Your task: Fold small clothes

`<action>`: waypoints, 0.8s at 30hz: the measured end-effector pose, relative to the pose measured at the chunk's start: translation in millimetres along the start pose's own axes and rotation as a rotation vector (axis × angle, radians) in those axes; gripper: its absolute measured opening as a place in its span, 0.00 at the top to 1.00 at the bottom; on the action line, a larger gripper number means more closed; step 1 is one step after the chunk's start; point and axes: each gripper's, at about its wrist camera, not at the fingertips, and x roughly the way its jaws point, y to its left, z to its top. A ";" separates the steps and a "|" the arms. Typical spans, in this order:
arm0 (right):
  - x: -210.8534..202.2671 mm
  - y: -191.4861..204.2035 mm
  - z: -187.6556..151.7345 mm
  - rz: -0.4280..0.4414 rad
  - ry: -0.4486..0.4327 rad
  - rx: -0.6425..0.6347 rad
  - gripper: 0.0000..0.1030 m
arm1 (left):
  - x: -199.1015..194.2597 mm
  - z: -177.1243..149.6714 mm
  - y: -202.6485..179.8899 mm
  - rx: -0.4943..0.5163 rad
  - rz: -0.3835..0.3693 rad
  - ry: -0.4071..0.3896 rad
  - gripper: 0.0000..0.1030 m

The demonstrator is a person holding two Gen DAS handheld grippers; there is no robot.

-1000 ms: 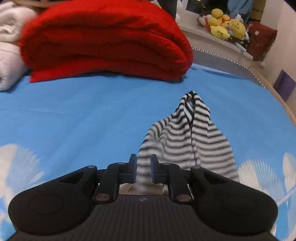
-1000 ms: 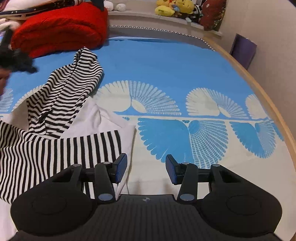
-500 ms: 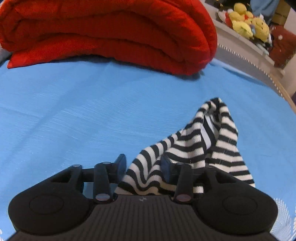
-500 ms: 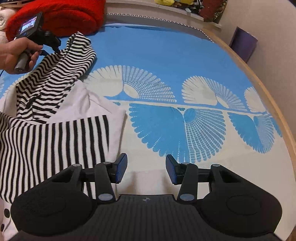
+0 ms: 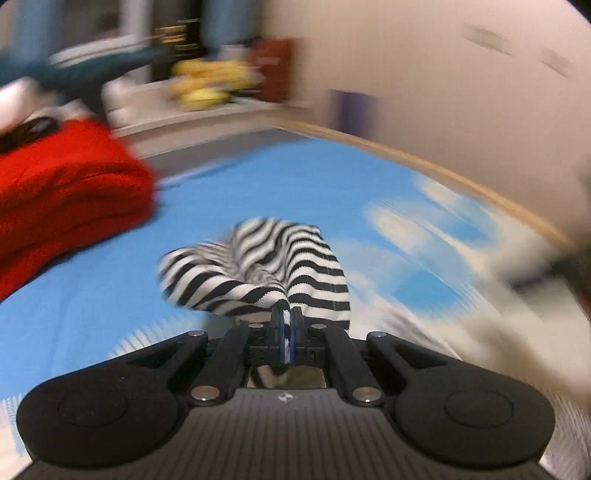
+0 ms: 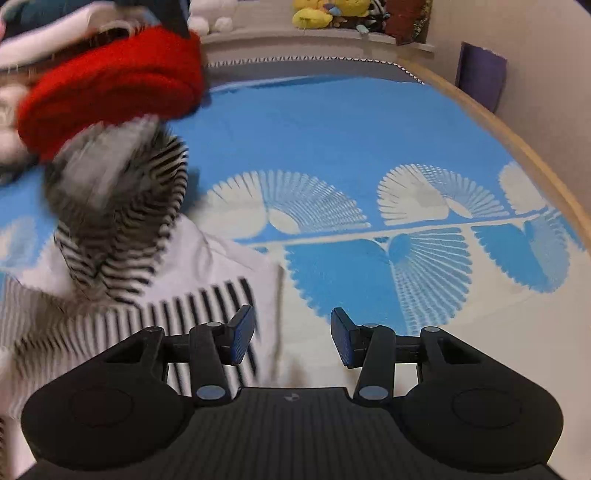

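The left tongs (image 5: pixel 286 317) are clamped on a bunched edge of the black-and-white striped sleeve (image 5: pixel 258 273), whose cloth is pinched between the two pads and billows out beyond them above the blue bed cover (image 5: pixel 110 288). In the right wrist view the same sleeve (image 6: pixel 122 214) is seen raised and blurred at the far left of the small striped garment (image 6: pixel 122 317), which is spread on the bed near the left side, its white panel next to the striped part. The right tongs (image 6: pixel 291 336) are held apart with nothing between them, above the garment's near right edge. A folded red blanket (image 6: pixel 110 88) lies at the far left, with yellow plush toys (image 6: pixel 314 14) on the ledge behind.

The step in hand is judged to be the sleeve being folded across the body. It would be done well if the sleeve were carried low and laid flat inside the garment's outline, with the body pinned by the free tongs so that it is not dragged. The grip should be released only once the cloth is resting smooth.
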 end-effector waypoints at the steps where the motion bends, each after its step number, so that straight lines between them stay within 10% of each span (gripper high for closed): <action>1: -5.4 -0.2 2.6 0.017 -0.011 0.027 0.54 | -28.8 -21.3 -26.5 0.063 -0.060 0.051 0.98; 5: -31.5 1.7 9.6 0.073 -0.072 0.106 0.53 | -98.3 -85.7 -77.0 0.092 -0.120 0.243 0.94; 11: -37.8 23.0 -0.5 0.208 -0.047 0.148 0.53 | -128.6 -103.4 -17.6 -0.577 0.158 0.121 0.78; 14: -25.9 38.1 -12.1 0.287 0.037 0.175 0.53 | -92.0 -124.1 7.7 -0.883 0.206 0.236 0.77; 24: 33.6 64.6 -59.1 0.316 0.349 0.235 0.53 | -27.0 -169.3 9.5 -1.007 0.172 0.462 0.67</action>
